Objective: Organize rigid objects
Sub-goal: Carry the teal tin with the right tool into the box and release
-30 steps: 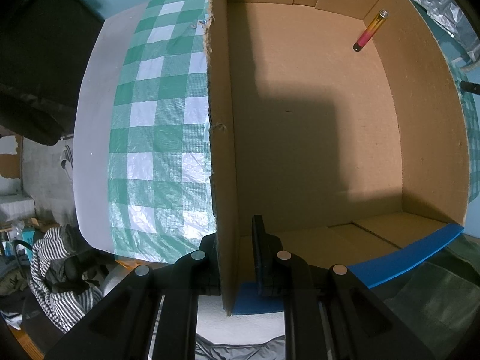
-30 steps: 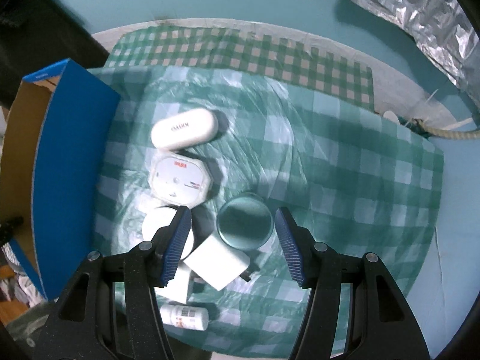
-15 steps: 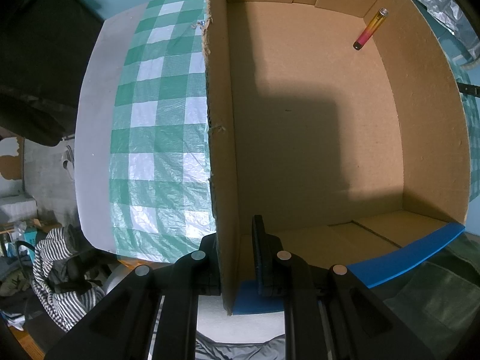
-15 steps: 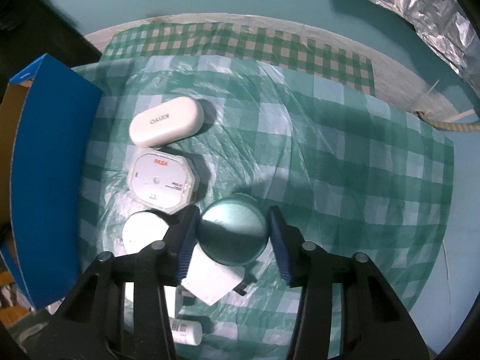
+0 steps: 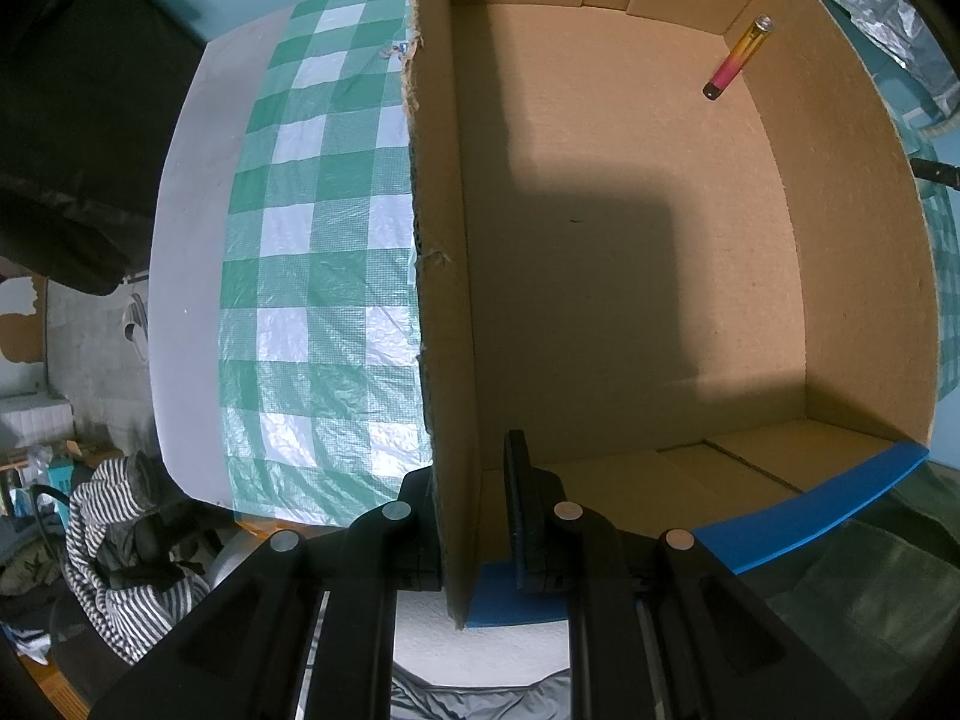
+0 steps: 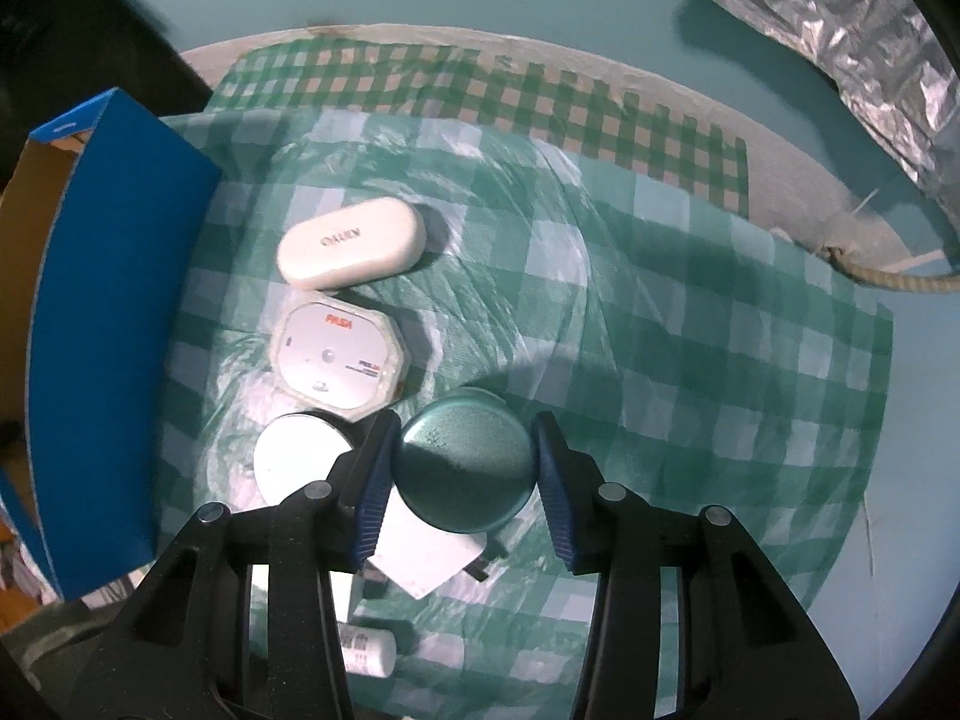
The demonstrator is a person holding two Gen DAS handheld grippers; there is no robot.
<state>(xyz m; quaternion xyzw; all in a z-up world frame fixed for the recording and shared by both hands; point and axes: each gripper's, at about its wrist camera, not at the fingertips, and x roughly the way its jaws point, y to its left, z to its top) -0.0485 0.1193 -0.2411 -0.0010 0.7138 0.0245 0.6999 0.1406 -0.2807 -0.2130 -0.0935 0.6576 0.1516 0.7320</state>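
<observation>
Item 1, table (image 6: 690, 324): covered in green-check plastic; I see it in both wrist views.

Item 2, cardboard box (image 5: 630, 252): open-topped, blue outside. My left gripper (image 5: 474, 516) clamps its left wall, fingers shut on the card, one inside and one outside. Inside, one battery (image 5: 737, 57) leans in the corner at 1 o'clock.

Item 3, white oval case (image 6: 353, 252): on the cloth at 11 o'clock of the right wrist view.

Item 4, octagonal white case (image 6: 337, 359): touching the oval case from below.

Item 5, teal round tin (image 6: 465, 461): the piece in hand. My right gripper (image 6: 462, 474) has just been closing on it; the blue fingers (image 6: 375, 486) sit against both sides of its rim. I judge this the grasp step.

Item 6, white disc (image 6: 300, 457): at 9 o'clock of the tin.

Item 7, white plug adapter (image 6: 423, 552): partly under the tin.

Next move, my judgement: lift the tin straight up clear of the adapter, then carry it toward 9 o'clock into the box.
</observation>
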